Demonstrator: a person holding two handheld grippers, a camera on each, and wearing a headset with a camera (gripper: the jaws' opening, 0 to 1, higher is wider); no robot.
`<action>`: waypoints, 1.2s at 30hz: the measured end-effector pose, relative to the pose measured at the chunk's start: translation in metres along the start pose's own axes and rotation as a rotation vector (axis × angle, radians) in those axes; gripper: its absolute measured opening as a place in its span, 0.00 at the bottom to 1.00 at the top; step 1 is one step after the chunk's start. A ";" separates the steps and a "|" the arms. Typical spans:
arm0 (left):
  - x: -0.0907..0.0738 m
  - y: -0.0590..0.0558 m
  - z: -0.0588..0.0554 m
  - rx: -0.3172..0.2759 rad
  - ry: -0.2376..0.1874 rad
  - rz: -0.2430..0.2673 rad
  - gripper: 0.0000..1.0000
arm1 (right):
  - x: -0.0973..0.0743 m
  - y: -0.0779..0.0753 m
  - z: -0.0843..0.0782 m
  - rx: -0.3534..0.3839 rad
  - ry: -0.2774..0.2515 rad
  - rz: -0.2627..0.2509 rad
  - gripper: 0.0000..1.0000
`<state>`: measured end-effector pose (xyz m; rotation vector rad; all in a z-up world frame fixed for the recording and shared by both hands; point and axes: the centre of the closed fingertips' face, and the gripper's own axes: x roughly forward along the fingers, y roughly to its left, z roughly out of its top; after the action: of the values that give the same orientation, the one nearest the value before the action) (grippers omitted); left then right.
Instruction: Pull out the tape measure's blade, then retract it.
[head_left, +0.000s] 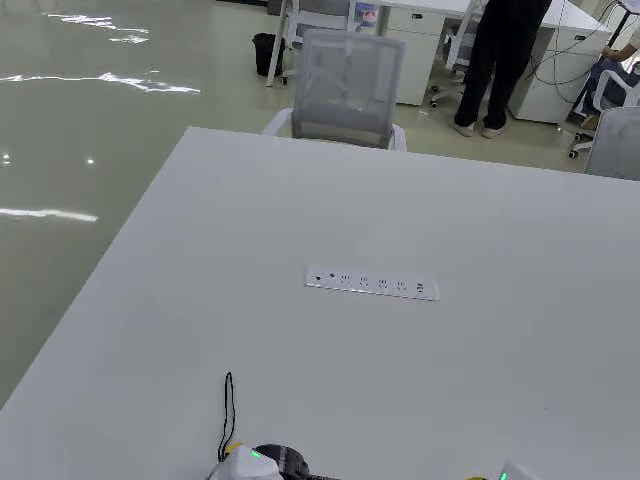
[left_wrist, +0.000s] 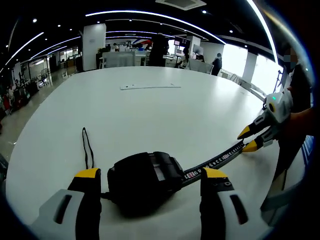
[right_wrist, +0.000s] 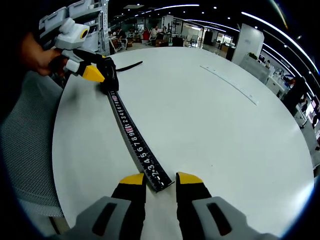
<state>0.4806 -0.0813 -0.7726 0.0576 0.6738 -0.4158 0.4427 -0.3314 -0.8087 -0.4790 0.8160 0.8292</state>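
Observation:
The black tape measure (left_wrist: 145, 182) lies on the white table (left_wrist: 150, 115), its case between the yellow-tipped jaws of my left gripper (left_wrist: 151, 173), which is shut on it. Its black wrist strap (left_wrist: 87, 147) trails off to one side. The blade (right_wrist: 132, 137) runs out across the table, numbers facing up. My right gripper (right_wrist: 161, 178) is shut on the blade's end. From the left gripper view, the right gripper (left_wrist: 247, 139) pinches the blade tip at the right. The left gripper (head_left: 245, 465) and the case (head_left: 285, 460) sit at the head view's bottom edge.
A white power strip (head_left: 372, 283) is set into the middle of the table. A grey mesh chair (head_left: 345, 90) stands at the far edge. A person (head_left: 500, 60) stands by desks beyond. The near table edge is close to both grippers.

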 end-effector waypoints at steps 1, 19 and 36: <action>0.001 0.000 -0.001 -0.001 0.000 0.001 0.79 | 0.001 0.001 -0.002 -0.006 0.009 0.004 0.20; 0.009 0.001 0.000 -0.026 0.015 0.032 0.72 | 0.002 0.002 -0.004 -0.053 0.074 0.044 0.16; 0.020 0.007 -0.003 -0.069 0.032 0.075 0.72 | 0.001 0.002 -0.005 -0.056 0.067 0.031 0.15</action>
<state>0.4956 -0.0813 -0.7873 0.0238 0.7144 -0.3200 0.4396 -0.3329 -0.8130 -0.5475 0.8656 0.8701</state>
